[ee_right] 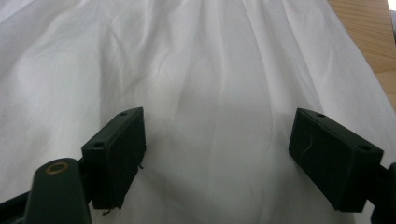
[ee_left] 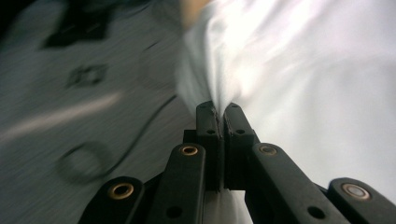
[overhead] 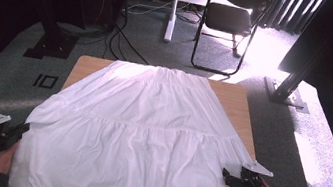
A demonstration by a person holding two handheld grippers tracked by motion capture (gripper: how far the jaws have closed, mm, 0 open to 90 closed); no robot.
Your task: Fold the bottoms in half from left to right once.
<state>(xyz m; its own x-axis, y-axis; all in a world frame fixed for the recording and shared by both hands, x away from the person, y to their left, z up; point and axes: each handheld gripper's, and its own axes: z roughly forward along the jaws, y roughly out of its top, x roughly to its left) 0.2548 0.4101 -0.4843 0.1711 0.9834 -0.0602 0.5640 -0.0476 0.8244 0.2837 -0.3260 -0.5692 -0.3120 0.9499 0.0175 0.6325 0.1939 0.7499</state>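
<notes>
A white tiered skirt (overhead: 148,131) lies spread over a small wooden table (overhead: 235,97) and hangs over its near and left edges. My left gripper (overhead: 25,128) is at the skirt's near left edge. In the left gripper view its jaws (ee_left: 220,109) are shut on a fold of the white cloth (ee_left: 317,93), which is drawn up between the pads. My right gripper (overhead: 226,176) rests at the near right edge. In the right gripper view it stands open (ee_right: 219,154) over the flat cloth (ee_right: 196,70), its pads wide apart and holding nothing.
A black folding chair (overhead: 229,20) and a white post (overhead: 173,8) stand beyond the table on grey carpet. Cables (overhead: 117,40) trail at the back left. Black stand bases sit at the left (overhead: 50,47) and right (overhead: 286,92). Bare wood (ee_right: 369,32) shows along the skirt's right side.
</notes>
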